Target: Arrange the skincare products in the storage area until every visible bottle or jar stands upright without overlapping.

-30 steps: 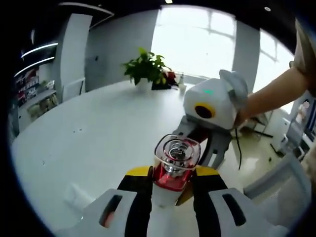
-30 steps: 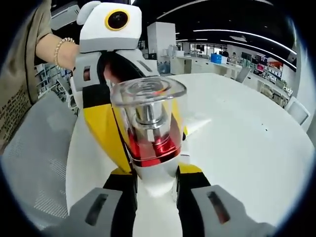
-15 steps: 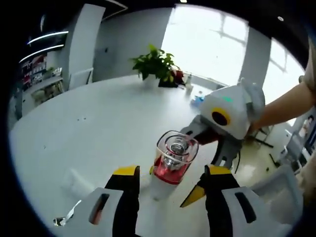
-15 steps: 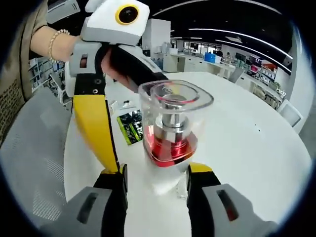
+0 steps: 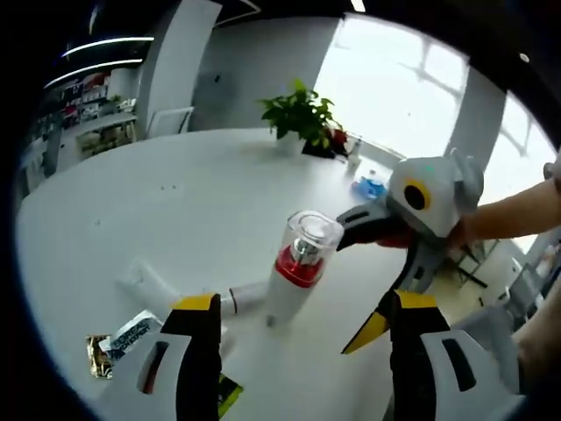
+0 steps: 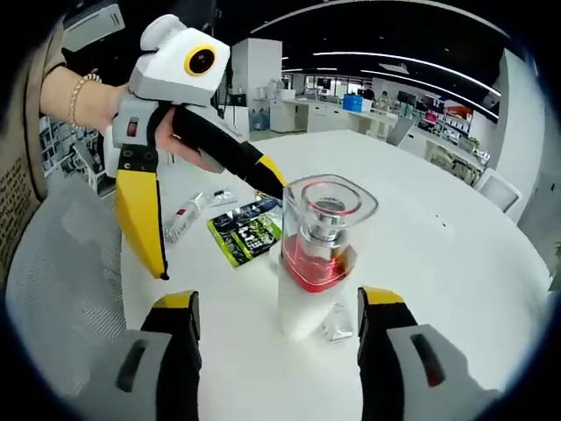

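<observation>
A skincare bottle (image 5: pixel 298 267) with a clear square cap, a red collar and a white body stands upright on the white table (image 5: pixel 175 219). In the left gripper view my left gripper (image 5: pixel 302 303) is open, its yellow-tipped jaws wide on either side of the bottle and short of it. My right gripper (image 5: pixel 386 263) comes in from the right, open, just behind the bottle. In the right gripper view the bottle (image 6: pixel 320 254) stands free between the spread jaws of my right gripper (image 6: pixel 279 298). Beyond it to the left, a hand holds the left gripper (image 6: pixel 215 219), open.
A white tube (image 5: pixel 145 281), a smaller tube (image 5: pixel 245 298) and sachets (image 5: pixel 123 338) lie left of the bottle. A green packet (image 6: pixel 250 232) and a small tube (image 6: pixel 184 217) lie flat on the table. A potted plant (image 5: pixel 302 114) stands far back. A grey chair (image 6: pixel 53 289) is at the table's edge.
Both grippers, close around the bottle a second ago, have opened wide and drawn back. The bottle now stands alone on the table.
</observation>
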